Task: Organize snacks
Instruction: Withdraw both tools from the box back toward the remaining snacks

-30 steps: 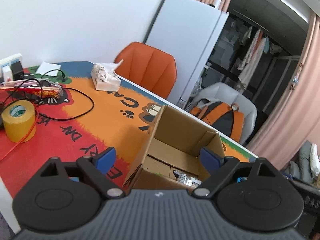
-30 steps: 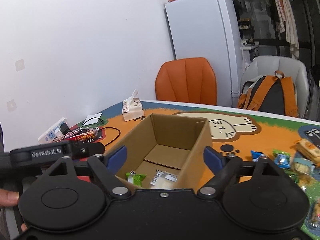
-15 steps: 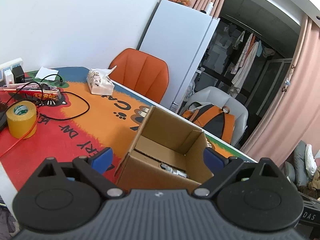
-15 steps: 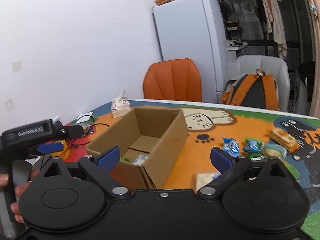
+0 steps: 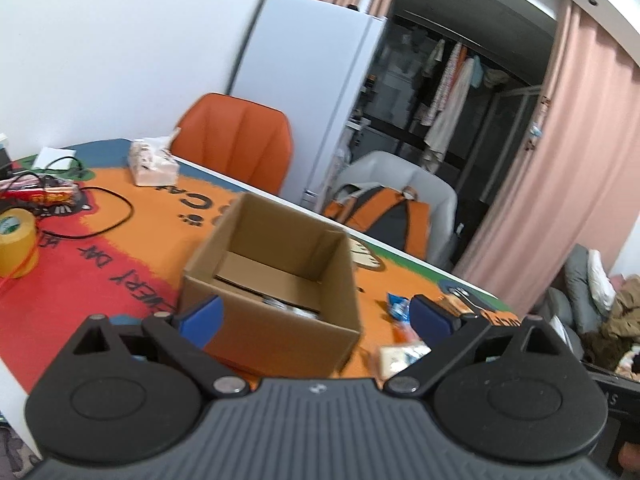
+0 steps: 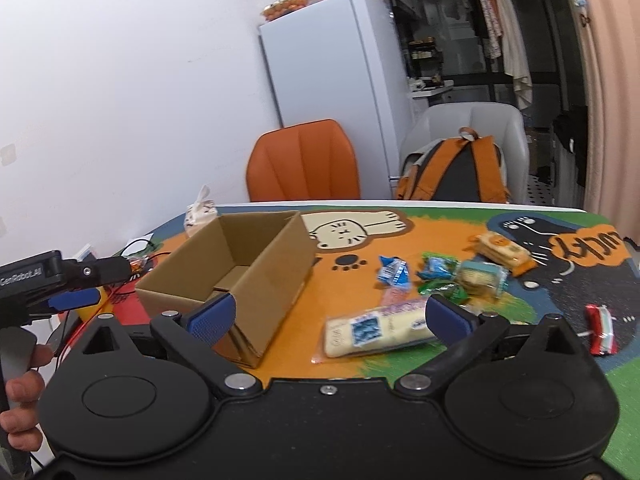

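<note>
Right wrist view: right gripper (image 6: 327, 314) has swung away from the cardboard box (image 6: 236, 264) in the last second; a second ago the box filled the gap between its fingers, now the box sits at 10 o'clock and a long pale snack packet (image 6: 376, 330) lies between the fingertips, at 12 o'clock just ahead. Jaws spread wide, nothing held.

More loose snacks on the cartoon table mat (image 6: 440, 228): blue-and-white wrapped sweet (image 6: 394, 274) at 12, green-and-blue packets (image 6: 438, 276) at 1, orange biscuit pack (image 6: 504, 252) at 2, red-and-white wrapped candy (image 6: 602, 328) at 3. All well apart from the box.

Left wrist view: left gripper (image 5: 316, 312) has also turned rightward since the earlier frames; box (image 5: 276, 272) now at 11–12 o'clock, a few packets visible low inside it. Jaws wide apart, empty. Blue sweet (image 5: 396, 306) shows by the right fingertip. Yellow tape roll (image 5: 16, 240) and black cable (image 5: 100, 216) at 9 o'clock, not part of the job.

Reading: a drop into the box looks done; the right gripper appears lined up for the pale packet as next pick. Most snacks not yet boxed.
</note>
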Demonstrator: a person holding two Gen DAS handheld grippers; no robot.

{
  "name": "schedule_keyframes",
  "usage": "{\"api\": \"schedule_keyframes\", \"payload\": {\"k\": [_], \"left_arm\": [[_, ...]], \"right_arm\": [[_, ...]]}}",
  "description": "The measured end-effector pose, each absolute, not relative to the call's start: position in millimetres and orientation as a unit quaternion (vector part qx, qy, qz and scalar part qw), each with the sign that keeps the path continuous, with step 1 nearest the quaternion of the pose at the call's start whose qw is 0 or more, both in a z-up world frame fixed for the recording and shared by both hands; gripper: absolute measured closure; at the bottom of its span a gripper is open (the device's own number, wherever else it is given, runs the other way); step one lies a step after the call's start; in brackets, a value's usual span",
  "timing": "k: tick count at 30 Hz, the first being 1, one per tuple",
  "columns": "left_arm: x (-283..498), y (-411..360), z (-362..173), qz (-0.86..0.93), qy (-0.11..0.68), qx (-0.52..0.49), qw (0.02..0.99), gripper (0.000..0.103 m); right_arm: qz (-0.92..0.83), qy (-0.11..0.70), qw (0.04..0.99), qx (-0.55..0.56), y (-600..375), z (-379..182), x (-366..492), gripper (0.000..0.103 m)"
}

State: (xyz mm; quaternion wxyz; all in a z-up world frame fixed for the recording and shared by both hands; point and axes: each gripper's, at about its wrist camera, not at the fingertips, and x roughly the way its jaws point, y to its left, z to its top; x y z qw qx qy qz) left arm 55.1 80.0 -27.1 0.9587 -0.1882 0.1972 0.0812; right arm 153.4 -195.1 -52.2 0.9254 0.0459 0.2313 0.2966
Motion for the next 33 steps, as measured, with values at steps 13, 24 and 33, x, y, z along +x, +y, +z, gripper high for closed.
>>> {"api": "schedule_keyframes", "payload": {"k": [13, 24, 33], "left_arm": [[66.2, 36.3, -36.9, 0.031, 0.217, -0.169, 0.961, 0.004], [81.7, 6.4, -47.2, -0.005, 0.225, -0.158, 0.961, 0.005], [100.5, -9.3, -58.6, -0.025, 0.237, -0.138, 0.961, 0.007]], "right_arm": [[0.258, 0.231, 0.936, 0.057, -241.6, -60.7, 152.3, 0.000], [0.230, 0.243, 0.940, 0.063, -265.2, -75.4, 159.7, 0.001], [0.212, 0.258, 0.940, 0.074, -272.6, -91.9, 173.7, 0.016]]}}
